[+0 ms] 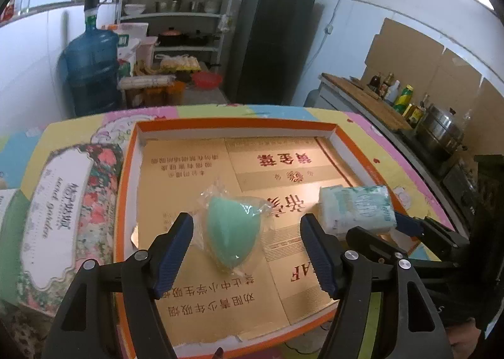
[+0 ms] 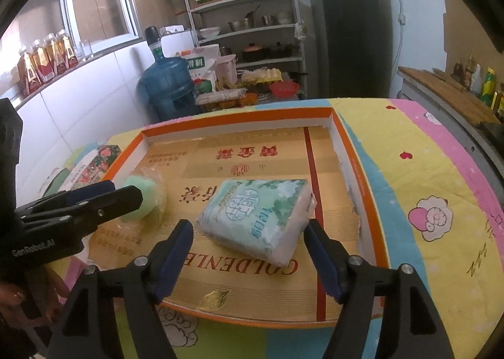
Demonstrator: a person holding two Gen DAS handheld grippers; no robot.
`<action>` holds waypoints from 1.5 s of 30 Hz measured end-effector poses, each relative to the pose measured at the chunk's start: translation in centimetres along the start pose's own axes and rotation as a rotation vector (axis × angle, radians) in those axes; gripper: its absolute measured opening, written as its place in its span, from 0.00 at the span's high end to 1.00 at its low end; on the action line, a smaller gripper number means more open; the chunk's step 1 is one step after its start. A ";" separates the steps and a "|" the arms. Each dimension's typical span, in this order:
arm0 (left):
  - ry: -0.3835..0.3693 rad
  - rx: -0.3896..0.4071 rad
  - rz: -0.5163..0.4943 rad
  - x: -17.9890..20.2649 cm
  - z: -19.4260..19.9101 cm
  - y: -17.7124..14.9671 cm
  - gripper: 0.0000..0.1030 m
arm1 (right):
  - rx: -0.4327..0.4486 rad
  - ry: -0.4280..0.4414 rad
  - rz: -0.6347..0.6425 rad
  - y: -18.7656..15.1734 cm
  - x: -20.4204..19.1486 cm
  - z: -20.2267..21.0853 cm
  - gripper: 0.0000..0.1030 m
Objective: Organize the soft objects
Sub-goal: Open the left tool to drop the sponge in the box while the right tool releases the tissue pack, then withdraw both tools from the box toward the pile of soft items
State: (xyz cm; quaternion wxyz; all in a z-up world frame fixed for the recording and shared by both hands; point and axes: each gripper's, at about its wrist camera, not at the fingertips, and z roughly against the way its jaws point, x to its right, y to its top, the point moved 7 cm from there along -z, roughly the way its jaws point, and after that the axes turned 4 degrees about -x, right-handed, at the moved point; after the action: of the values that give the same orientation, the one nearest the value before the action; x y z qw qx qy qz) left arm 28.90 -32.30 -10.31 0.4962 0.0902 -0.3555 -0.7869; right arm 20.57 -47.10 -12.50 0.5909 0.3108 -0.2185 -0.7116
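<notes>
Sponge (image 1: 233, 229) lies between the parted left claw (image 1: 247, 251); tissue pack (image 2: 256, 217) between the parted right claw (image 2: 249, 256) (both released). Next: withdraw from tray (image 2: 356, 151).

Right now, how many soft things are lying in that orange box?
2. A green sponge in clear wrap lies on the left of the box; a tissue pack lies on the right.

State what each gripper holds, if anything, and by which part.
Nothing is held. The left gripper stands open around the wrapped sponge; the right gripper stands open around the tissue pack. Both lie in the box.
</notes>
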 end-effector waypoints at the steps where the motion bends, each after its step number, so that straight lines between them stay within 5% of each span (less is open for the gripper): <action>1: 0.004 0.007 -0.004 0.1 0.3 0.1 0.30 | 0.005 -0.001 0.001 0.0 0.0 0.2 0.30; 15: 0.041 0.099 0.013 -1.1 5.8 0.3 0.30 | 0.136 -0.070 0.001 0.8 0.0 5.2 0.29; 45: 0.152 0.294 0.036 -7.6 20.6 -7.0 0.30 | 0.205 0.033 0.103 -4.5 -13.0 12.0 0.29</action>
State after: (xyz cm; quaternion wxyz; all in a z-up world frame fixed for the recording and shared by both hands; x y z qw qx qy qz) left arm 17.42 -14.42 -1.40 0.5170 0.2149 -0.4299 -0.7083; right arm 10.43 -34.14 -4.60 0.5954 0.3698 -0.2963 -0.6488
